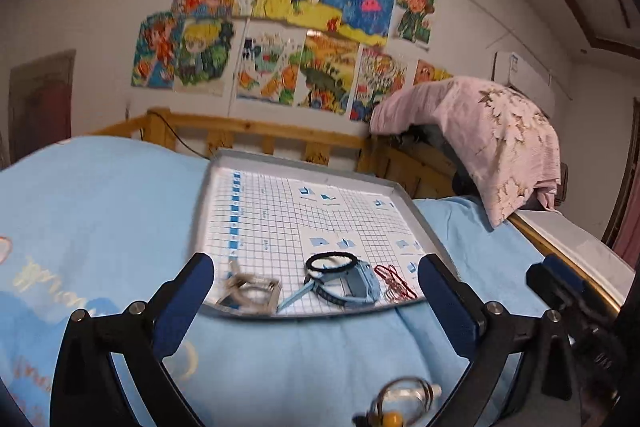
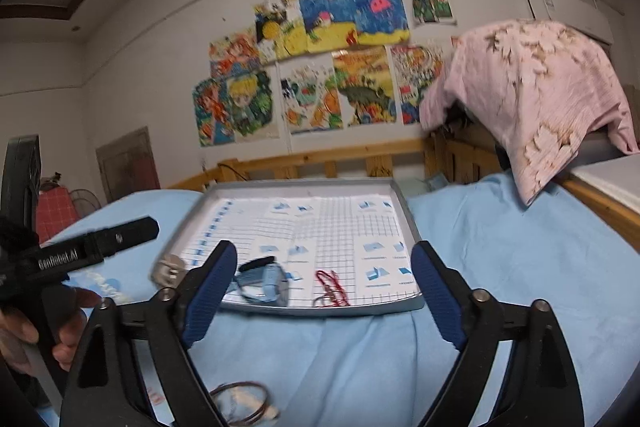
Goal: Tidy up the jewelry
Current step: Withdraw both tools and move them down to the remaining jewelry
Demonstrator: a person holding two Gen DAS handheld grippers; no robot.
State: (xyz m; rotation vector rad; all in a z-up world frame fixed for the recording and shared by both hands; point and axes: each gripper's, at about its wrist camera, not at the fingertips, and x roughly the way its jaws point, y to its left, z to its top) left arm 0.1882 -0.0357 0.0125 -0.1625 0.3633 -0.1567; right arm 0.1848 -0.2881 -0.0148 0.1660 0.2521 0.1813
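1. A shallow grey metal tray (image 1: 416, 223) lined with a gridded white sheet lies on a light blue blanket (image 1: 100, 195), filling the middle of the left wrist view.
2. Along the tray's lower edge sits the jewelry: a black ring-shaped bracelet (image 1: 331, 261) at centre, overlapping a light blue watch (image 1: 360, 285) just below it, and a tangle of red cord (image 1: 394, 283) to the right of the watch.
3. At the tray's lower left lies a silvery piece (image 1: 250, 293) — too blurred to name.
4. The left gripper (image 1: 316, 291) is spread wide, its blue-padded fingers framing the tray's lower edge and holding nothing.
5. At the bottom centre of that view, on the blanket, lies a coil of thin bangles (image 1: 400, 403) with a yellow bead, also blurred.
6. The right gripper (image 2: 324, 291) is likewise wide apart and empty, low over the blanket in front of the tray (image 2: 404, 199).
7. In the right wrist view the red cord (image 2: 332, 287) lies between the fingers, the watch (image 2: 268, 281) toward the left finger.
8. Colourful drawings (image 1: 280, 39) cover the wall in the upper centre — a pink floral quilt (image 1: 488, 135) drapes at right.
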